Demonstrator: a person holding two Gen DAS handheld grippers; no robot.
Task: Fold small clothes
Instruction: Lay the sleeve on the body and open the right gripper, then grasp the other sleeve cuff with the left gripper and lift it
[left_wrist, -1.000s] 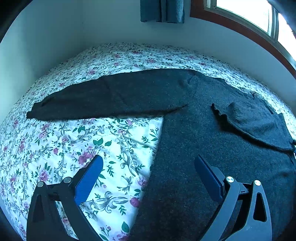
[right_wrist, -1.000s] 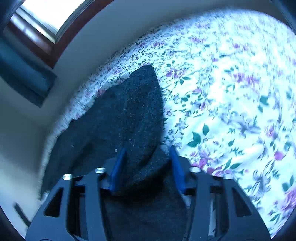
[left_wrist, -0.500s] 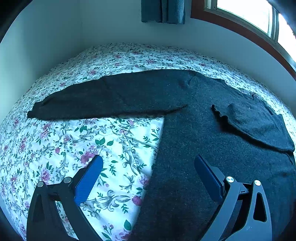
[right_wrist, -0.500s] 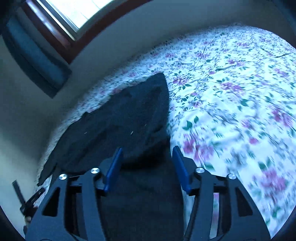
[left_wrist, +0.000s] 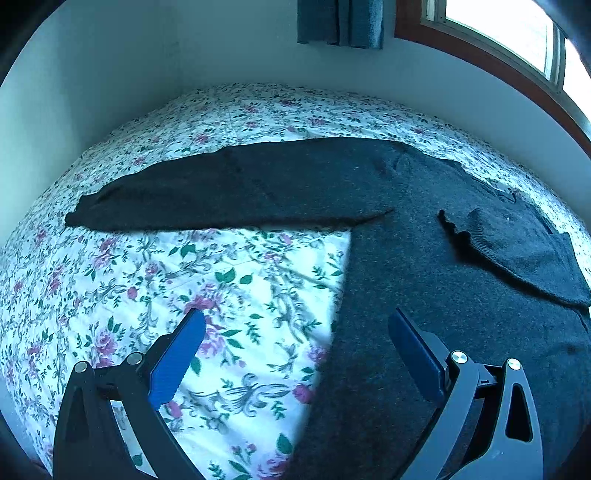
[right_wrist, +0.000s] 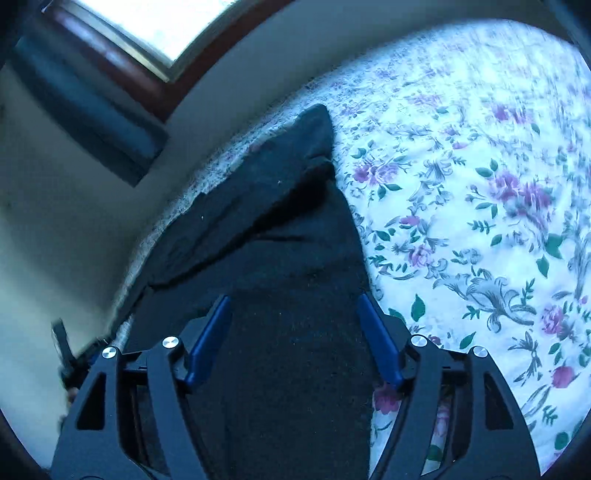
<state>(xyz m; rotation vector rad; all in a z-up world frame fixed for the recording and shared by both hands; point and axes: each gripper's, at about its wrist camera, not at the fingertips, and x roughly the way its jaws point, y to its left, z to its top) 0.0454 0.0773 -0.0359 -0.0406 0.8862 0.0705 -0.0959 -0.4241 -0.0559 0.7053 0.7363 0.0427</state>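
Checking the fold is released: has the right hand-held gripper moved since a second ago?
Yes. The right hand-held gripper, jaws opening, backed away from the window along the sweater.

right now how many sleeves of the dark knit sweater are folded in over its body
1. The right-hand sleeve lies folded across the dark grey knit sweater; the other sleeve stretches out flat over the floral bedsheet. None seems hidden.

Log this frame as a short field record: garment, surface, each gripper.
garment: dark grey knit sweater, spread flat; one sleeve stretched out sideways, the other sleeve folded onto the body
surface: white floral bedsheet
left gripper: open, nothing between the fingers
right gripper: jaws opening over the sweater, pads clear of the cloth
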